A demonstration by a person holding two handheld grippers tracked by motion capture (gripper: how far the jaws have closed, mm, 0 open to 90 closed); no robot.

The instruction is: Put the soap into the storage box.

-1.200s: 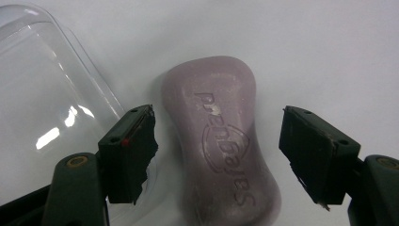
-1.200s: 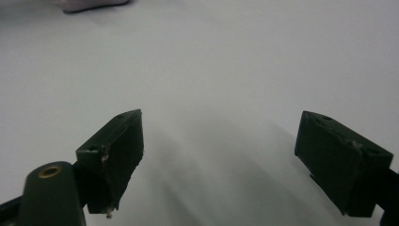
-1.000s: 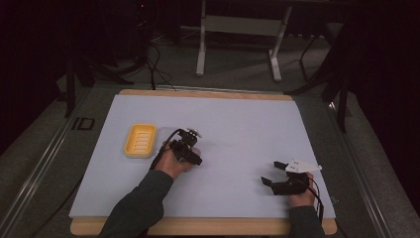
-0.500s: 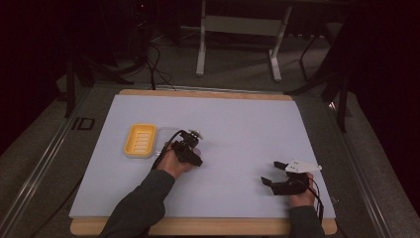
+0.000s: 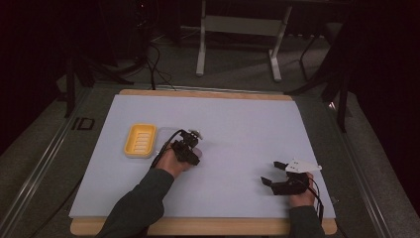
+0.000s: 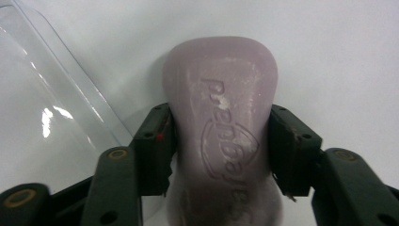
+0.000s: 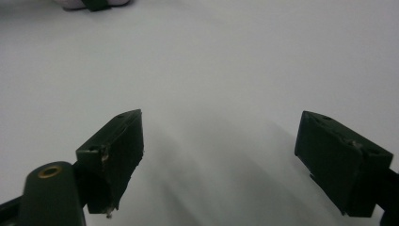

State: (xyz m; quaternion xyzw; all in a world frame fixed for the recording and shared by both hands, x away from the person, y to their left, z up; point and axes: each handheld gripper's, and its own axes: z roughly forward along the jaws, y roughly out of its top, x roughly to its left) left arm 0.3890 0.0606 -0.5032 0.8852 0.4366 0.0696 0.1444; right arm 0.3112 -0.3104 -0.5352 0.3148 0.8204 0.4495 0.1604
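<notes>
Lilac soap bar now clamped in left gripper, jaws just closed; right gripper wide open, empty. Next: lift toward yellow dish near table's left edge.

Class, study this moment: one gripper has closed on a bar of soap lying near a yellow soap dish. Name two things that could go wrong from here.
1. The left gripper has just been closing, and its fingers press only the narrow sides of the pale purple soap bar. Soap is smooth, so it might slip or twist out on lifting.
2. A clear plastic piece lies close beside the bar. Swinging towards the yellow soap dish could knock it.
</notes>
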